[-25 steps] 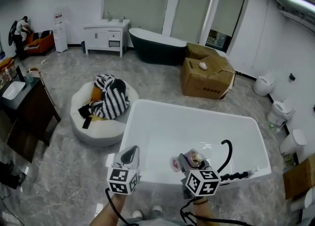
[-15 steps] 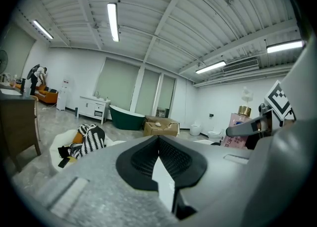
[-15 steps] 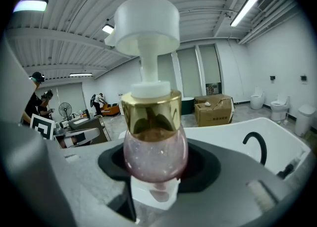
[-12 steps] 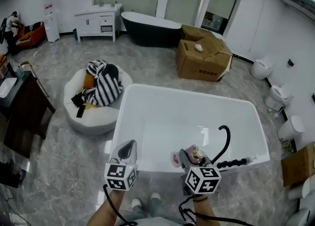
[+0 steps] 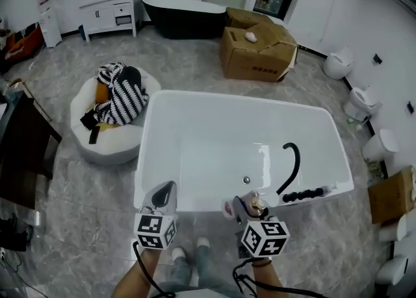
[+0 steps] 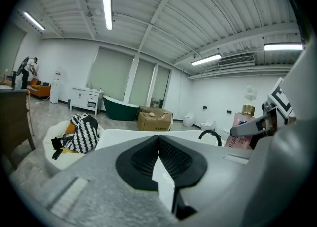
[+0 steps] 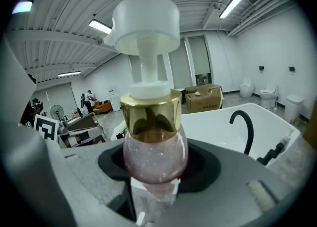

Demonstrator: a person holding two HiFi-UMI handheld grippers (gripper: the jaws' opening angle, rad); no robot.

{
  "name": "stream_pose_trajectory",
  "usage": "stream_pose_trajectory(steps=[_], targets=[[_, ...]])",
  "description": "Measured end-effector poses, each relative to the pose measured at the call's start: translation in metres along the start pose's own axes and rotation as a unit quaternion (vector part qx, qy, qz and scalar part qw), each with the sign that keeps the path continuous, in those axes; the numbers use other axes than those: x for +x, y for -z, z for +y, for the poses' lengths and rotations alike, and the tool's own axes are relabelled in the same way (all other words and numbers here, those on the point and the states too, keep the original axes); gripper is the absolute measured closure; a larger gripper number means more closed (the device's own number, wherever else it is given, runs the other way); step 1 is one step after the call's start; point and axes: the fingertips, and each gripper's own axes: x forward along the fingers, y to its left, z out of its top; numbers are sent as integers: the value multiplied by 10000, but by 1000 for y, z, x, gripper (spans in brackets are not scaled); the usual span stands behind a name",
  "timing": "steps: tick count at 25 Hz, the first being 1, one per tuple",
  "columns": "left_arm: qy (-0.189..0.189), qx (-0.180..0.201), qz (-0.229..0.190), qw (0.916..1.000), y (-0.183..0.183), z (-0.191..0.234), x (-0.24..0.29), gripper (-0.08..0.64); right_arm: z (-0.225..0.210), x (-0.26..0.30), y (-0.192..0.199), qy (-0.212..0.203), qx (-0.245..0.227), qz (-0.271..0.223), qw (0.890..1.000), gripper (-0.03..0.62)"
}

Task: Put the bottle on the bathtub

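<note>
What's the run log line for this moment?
right tongs: shut on pink bottle | left tongs: shut, empty | white bathtub: just ahead, bottle not yet set on it

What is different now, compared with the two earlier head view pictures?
The left gripper and the right gripper have come down toward the near rim of the white bathtub; the head view tilted further down. Nothing taken or let go: the right gripper stays shut on the pink bottle, the left stays shut and empty.
</note>
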Motion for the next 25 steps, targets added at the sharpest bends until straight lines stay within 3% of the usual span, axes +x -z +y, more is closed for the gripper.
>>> stream_pose_trajectory(steps=[17,25], targets=[[589,-87,576,9966,71,-47,21,552,-38,-20,72,446,301,422,9977,371],[699,-125,825,9941,104,-55,28,552,-50,-18,101,574,502,532,9957,371]])
